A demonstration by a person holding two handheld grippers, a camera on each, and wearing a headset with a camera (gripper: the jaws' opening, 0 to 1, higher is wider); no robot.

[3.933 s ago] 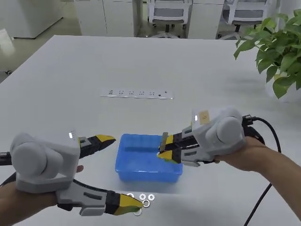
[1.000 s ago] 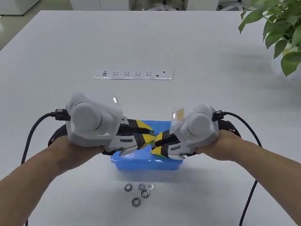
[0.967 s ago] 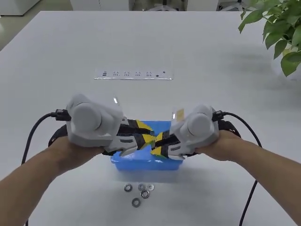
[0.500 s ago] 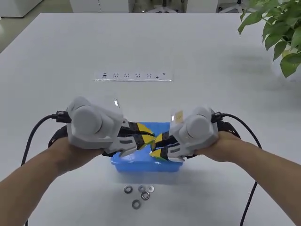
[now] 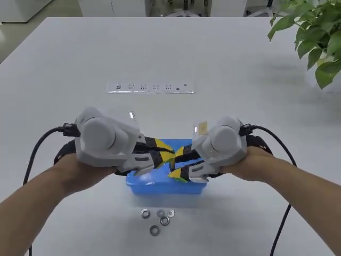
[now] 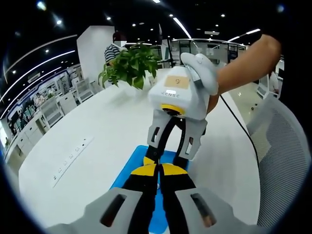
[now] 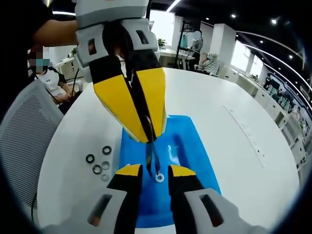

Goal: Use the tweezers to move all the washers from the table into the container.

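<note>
Over the blue container (image 5: pixel 139 183) my two grippers meet tip to tip. My left gripper (image 5: pixel 168 153) is shut on the thin dark tweezers (image 7: pixel 150 153), which point down into the container. In the right gripper view the left gripper (image 7: pixel 146 135) comes in from the top. My right gripper (image 7: pixel 156 171) stands open, its jaws on either side of the tweezers' tips without pinching them. One washer (image 7: pixel 159 177) lies on the container floor (image 7: pixel 195 146) just below the tips. Several washers (image 5: pixel 159 217) lie on the table in front of the container.
A white power strip (image 5: pixel 151 88) lies flat on the table beyond the container. A potted plant (image 5: pixel 314 32) stands at the far right. Cables trail from both grippers toward the near edge. Office chairs and seated people show in the background of the gripper views.
About four seconds ago the right gripper held the tweezers and the left stood open at the lower left. The left has since come up and shut on them. In the last second little has moved.
</note>
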